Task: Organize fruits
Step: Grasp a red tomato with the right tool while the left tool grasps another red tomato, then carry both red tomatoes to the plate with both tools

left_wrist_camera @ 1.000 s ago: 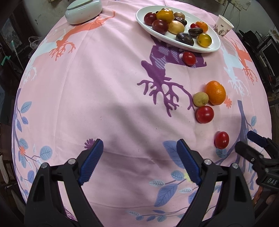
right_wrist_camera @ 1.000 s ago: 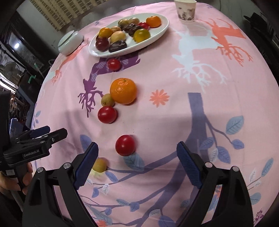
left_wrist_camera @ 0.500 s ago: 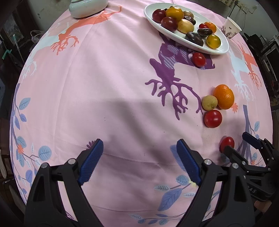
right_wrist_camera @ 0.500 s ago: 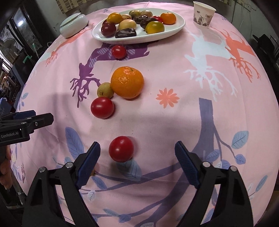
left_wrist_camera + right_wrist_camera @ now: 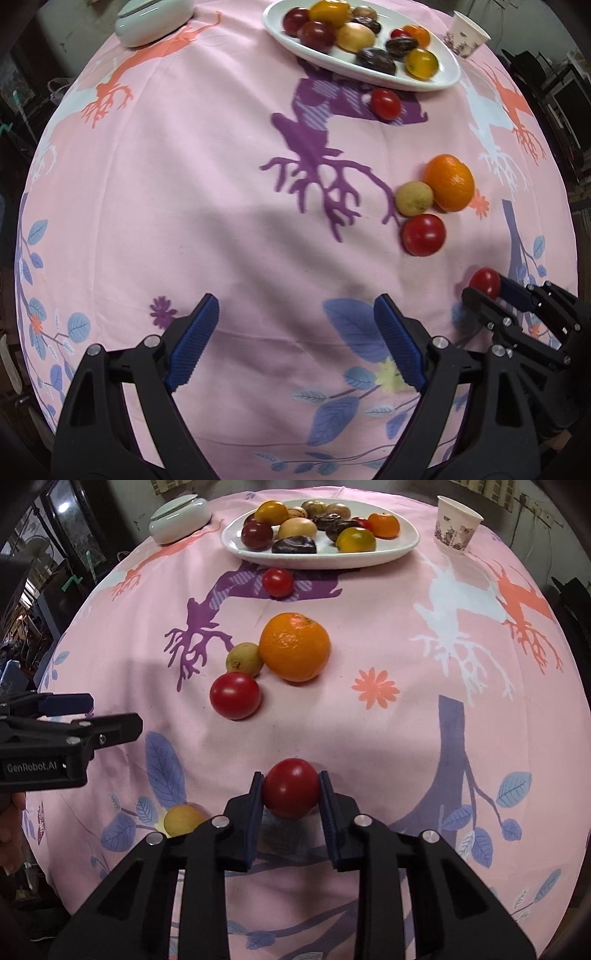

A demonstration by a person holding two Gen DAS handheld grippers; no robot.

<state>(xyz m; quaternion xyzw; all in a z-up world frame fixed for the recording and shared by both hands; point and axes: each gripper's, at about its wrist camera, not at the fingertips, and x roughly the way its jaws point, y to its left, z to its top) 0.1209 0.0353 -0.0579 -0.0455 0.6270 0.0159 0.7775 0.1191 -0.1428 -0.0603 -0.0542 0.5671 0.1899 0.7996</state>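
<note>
Pink tablecloth (image 5: 369, 746) — right gripper (image 5: 291, 794) clamps tomato (image 5: 291, 792).

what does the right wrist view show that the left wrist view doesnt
Only the right wrist view: both pads of the right gripper pressed on a red tomato, its jaws having just closed, and a yellow fruit beside it. Only the left wrist view: the left gripper open over bare cloth. Both: the plate, orange, paper cup and lidded dish.
</note>
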